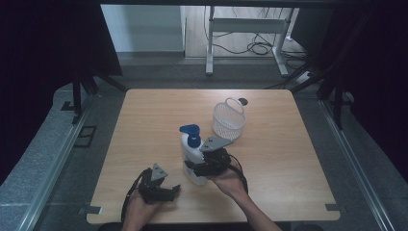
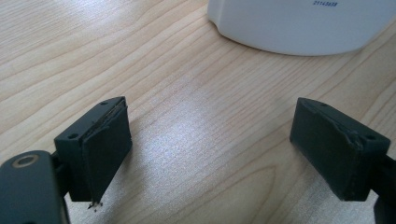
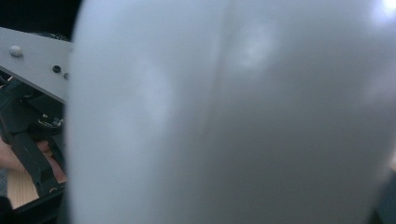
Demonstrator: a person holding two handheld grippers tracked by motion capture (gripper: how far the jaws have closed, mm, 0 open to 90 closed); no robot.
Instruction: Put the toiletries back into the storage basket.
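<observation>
A white pump bottle [image 1: 191, 153] with a blue pump head [image 1: 191, 131] stands near the middle of the wooden table [image 1: 288, 159]. My right gripper [image 1: 195, 170] comes at it from the right, and its jaws are closed around the bottle's lower body. In the right gripper view the white bottle [image 3: 233, 116] sits pressed up close and hides the jaws. My left gripper [image 1: 162, 188] rests low on the table to the bottle's front left. Its jaws stand wide apart with bare wood between them [image 2: 210, 154], and the bottle's base [image 2: 299, 28] lies just beyond.
A white mesh basket [image 1: 228, 120] with a handle stands behind and to the right of the bottle. A small dark disc [image 1: 243, 101] lies at the table's far edge. Dark curtains flank the table, and cables and a stand are on the floor beyond.
</observation>
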